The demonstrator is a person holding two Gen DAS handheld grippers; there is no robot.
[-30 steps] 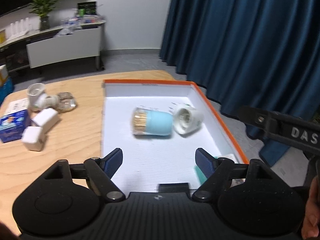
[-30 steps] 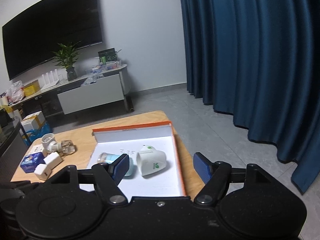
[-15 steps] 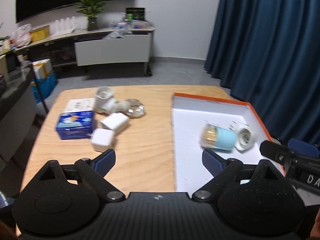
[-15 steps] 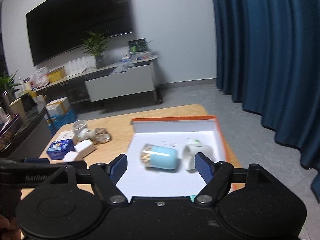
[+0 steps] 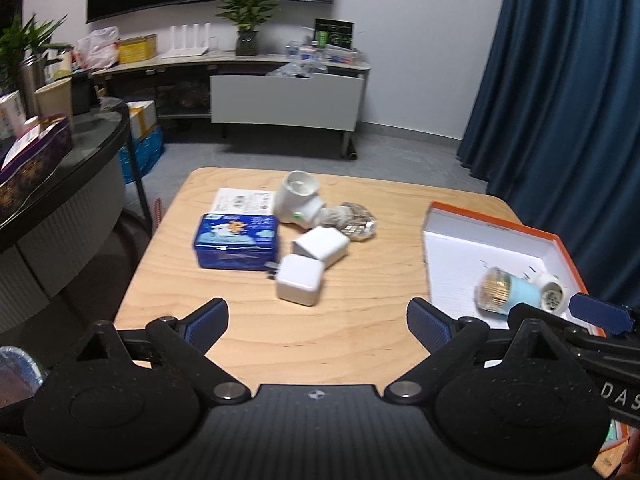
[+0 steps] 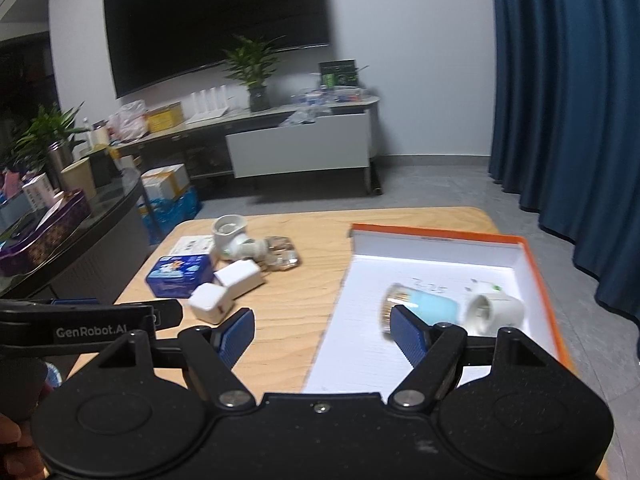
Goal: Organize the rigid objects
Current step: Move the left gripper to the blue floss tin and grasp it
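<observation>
1. Left wrist view: left gripper (image 5: 316, 316) is hovering released over the wooden table (image 5: 360, 344), jaws just widened, nothing between them.
2. Right gripper (image 6: 322, 330) is hanging released, empty.
3. Toothpick jar (image 6: 420, 306) is lying inside the orange-rimmed box (image 6: 536, 276); white chargers (image 5: 301, 285) are sitting on the table.

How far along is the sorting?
Done: toothpick jar and white socket lie in the orange-rimmed box. In hand: nothing; left tongs and right tongs open, empty. Left on the table: blue tin, two white adapters, lamp holder, crystal bulb.
</observation>
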